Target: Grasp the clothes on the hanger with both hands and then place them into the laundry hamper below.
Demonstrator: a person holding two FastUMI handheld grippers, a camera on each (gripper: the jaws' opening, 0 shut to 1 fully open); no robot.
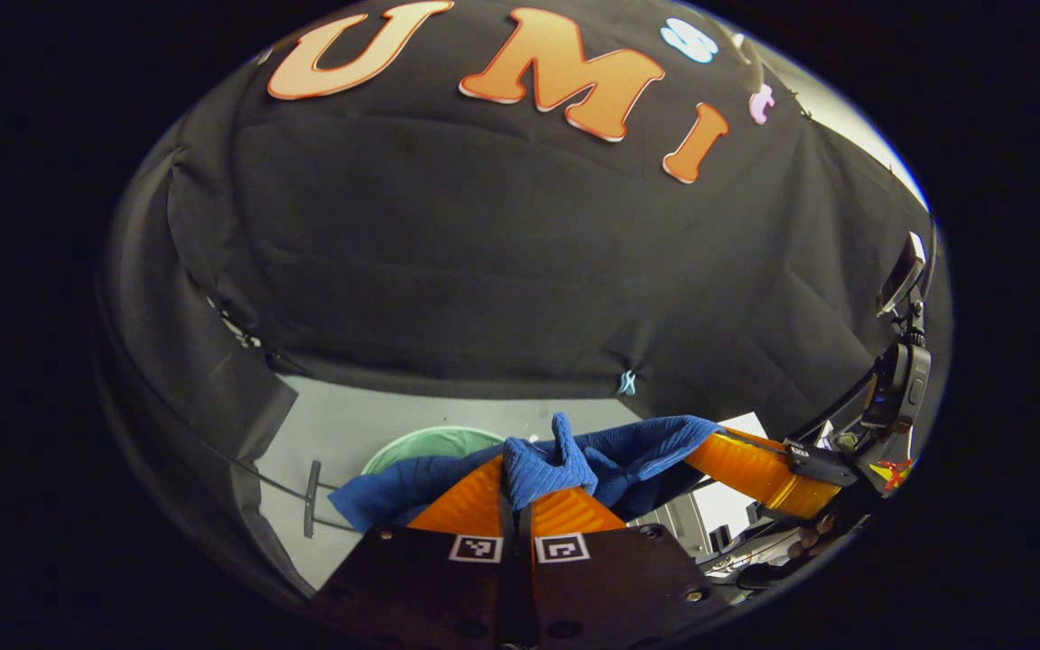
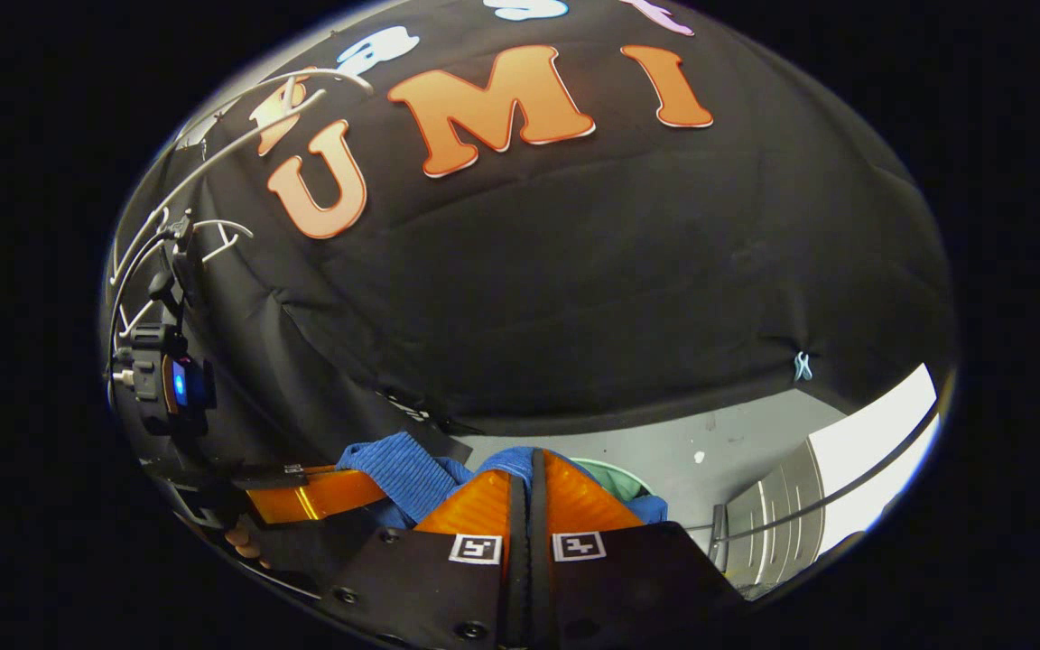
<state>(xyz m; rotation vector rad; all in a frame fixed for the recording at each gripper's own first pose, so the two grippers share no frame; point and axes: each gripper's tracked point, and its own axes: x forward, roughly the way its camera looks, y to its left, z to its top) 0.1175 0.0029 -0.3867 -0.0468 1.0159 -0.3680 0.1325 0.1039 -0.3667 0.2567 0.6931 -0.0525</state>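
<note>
— Holding the cloth [image 1: 646, 447] well: your left gripper [image 1: 520, 506] has its fingers closed together, with a bunch of blue fabric pinched between them and poking up past the tips. What about the right side?

— Your right gripper [image 2: 529, 492] is closed too, fingers pressed together, with cloth showing at both sides of the tips. From the left gripper view, it grips the far end of the same cloth, which sags a little between the two grippers.

— And the hamper [image 1: 434, 444]?

— Its pale green rim sits on the floor just beyond and below the cloth (mostly hidden behind it in both views). My guess is you are at the lowering step.

— How should I do it?

— Bring both grippers down level and together, so neither end tugs free. Keep the span slack instead of taut, and centre it over the rim before you part any fingers. A corner draped outside the rim is the likely slip, so go low into the opening first.
</note>
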